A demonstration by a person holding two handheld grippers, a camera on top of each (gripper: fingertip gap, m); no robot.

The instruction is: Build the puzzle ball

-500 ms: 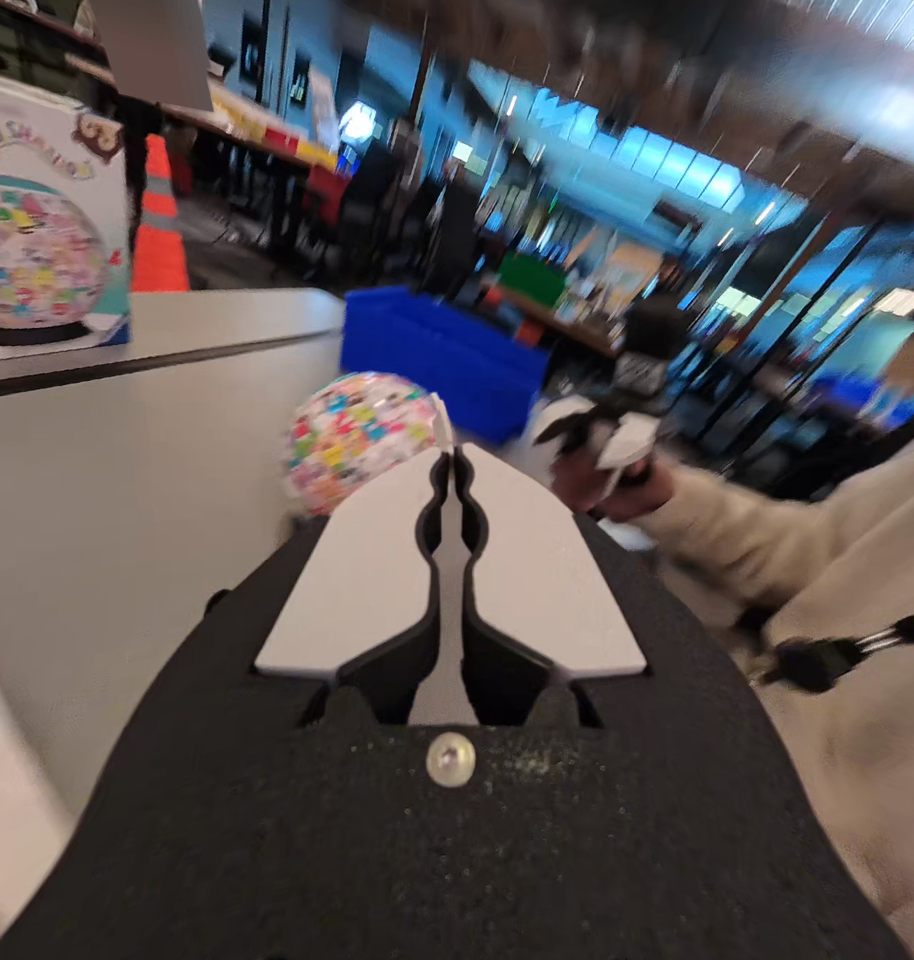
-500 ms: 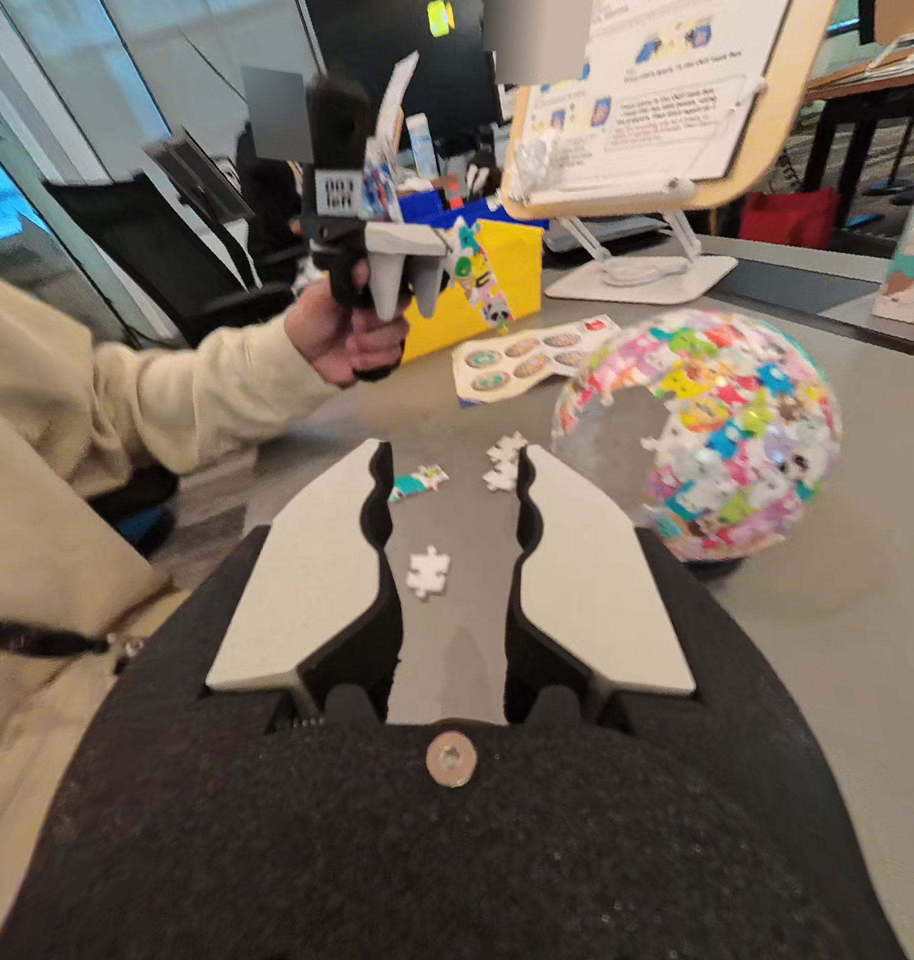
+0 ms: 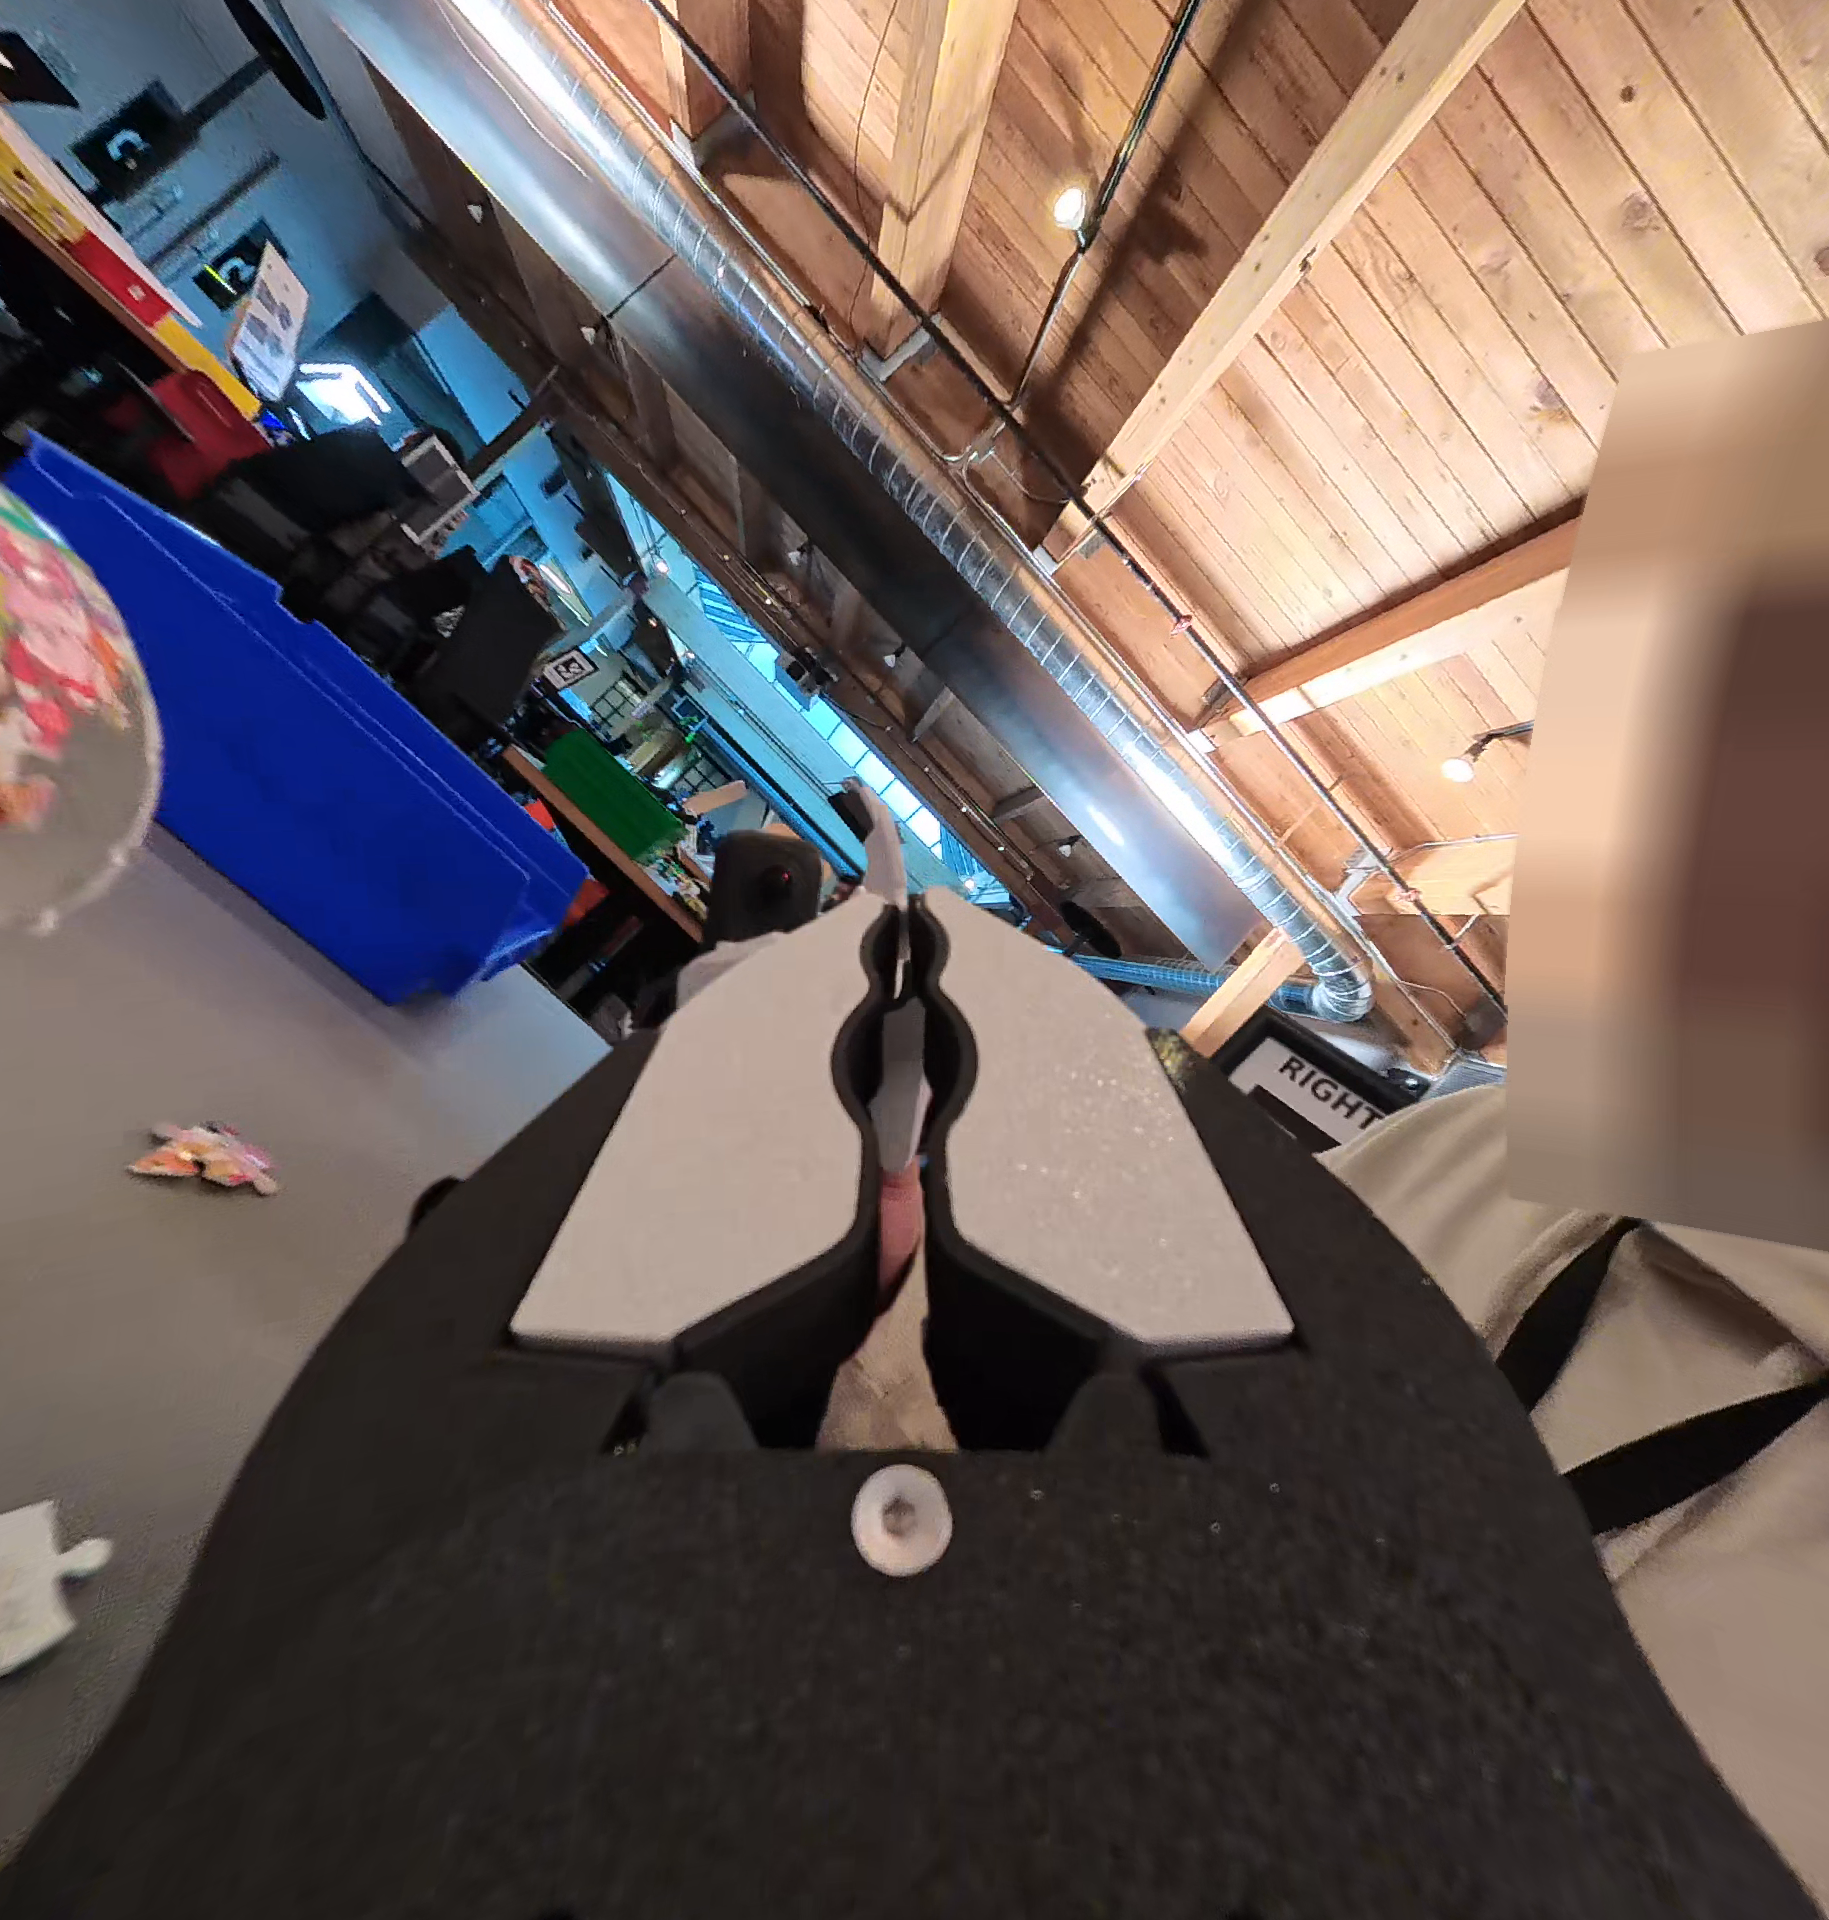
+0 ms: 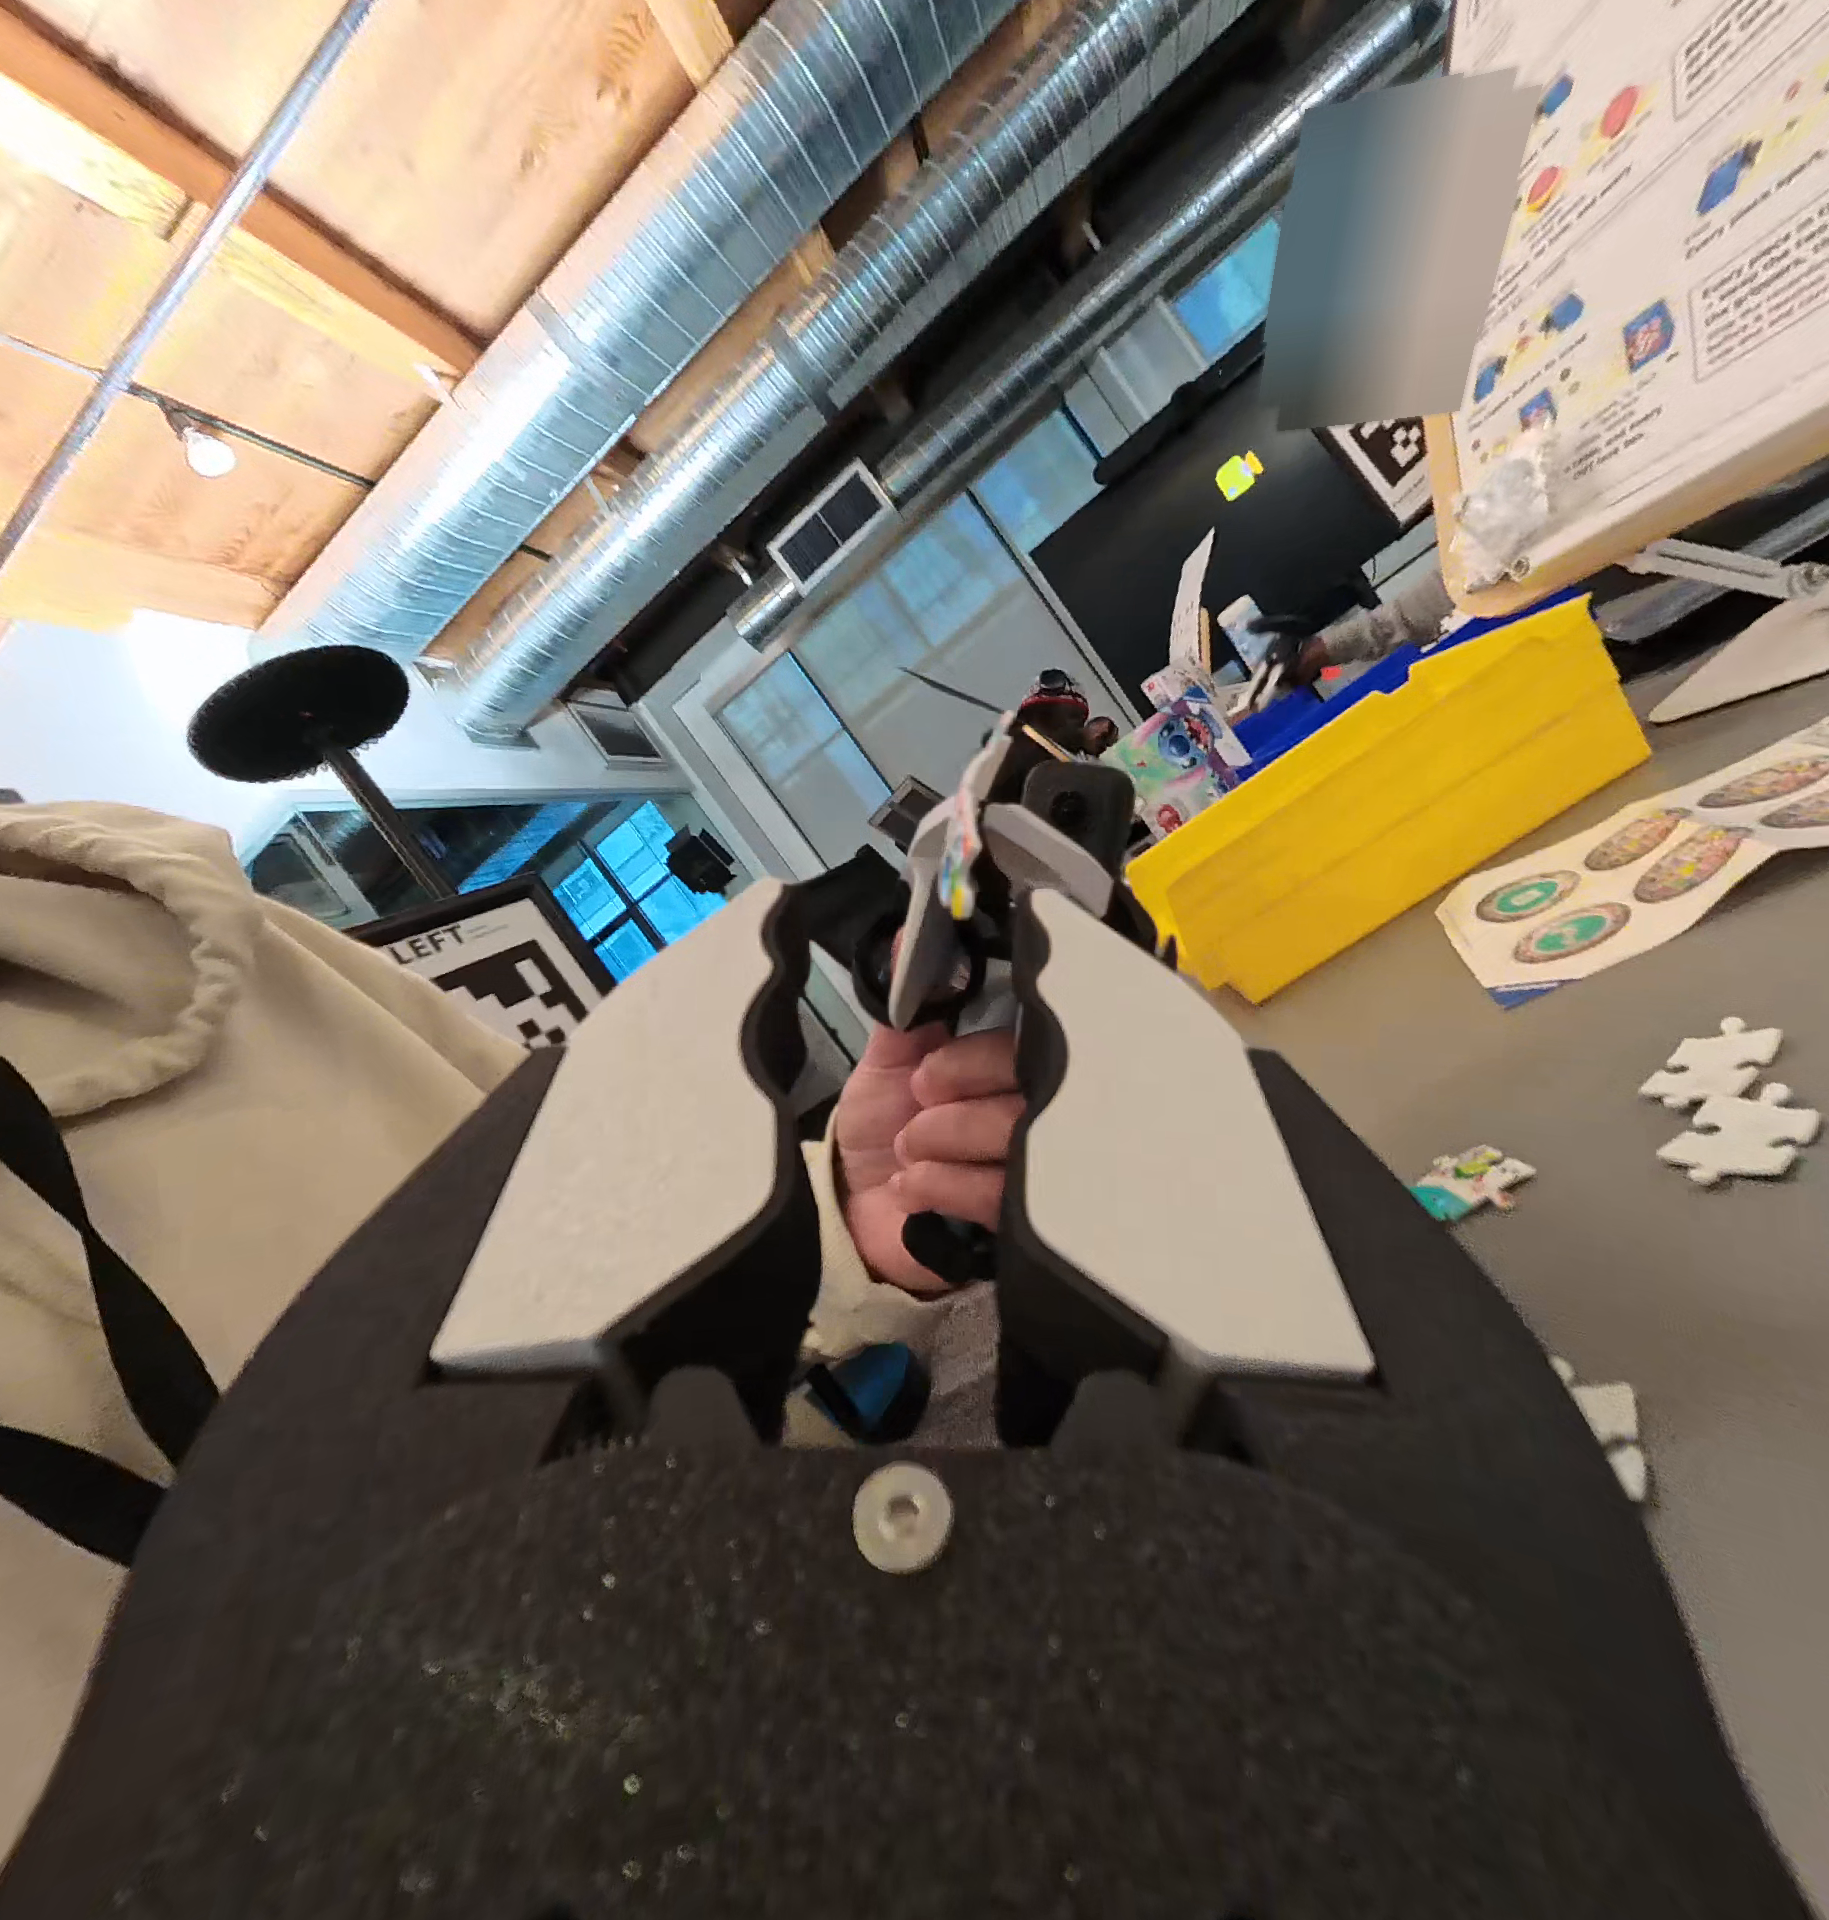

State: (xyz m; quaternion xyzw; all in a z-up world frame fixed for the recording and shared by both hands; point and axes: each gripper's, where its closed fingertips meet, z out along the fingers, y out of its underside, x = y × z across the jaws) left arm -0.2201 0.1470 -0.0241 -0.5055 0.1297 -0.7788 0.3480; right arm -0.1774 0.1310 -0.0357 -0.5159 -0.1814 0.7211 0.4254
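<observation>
The puzzle ball (image 3: 27, 707), a glossy curved shell of multicoloured pieces, sits on the grey desk (image 3: 266, 1039) at the left margin of the left wrist view. The left gripper (image 3: 905, 920) is pinched on a thin curved puzzle piece (image 3: 882, 852). The right gripper (image 4: 905, 914) stands spread, holding nothing. Flat white loose pieces (image 4: 1720, 1112) lie near a yellow plastic bin (image 4: 1409, 800).

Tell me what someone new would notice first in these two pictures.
First, the left gripper, raised and shut on a puzzle piece whose edge sticks out past its fingers. In the right wrist view the right gripper is open, pointing at the left one. Off to the sides are the colourful puzzle ball at the left edge of the left wrist view, and loose pieces on the grey table by a yellow bin.
</observation>
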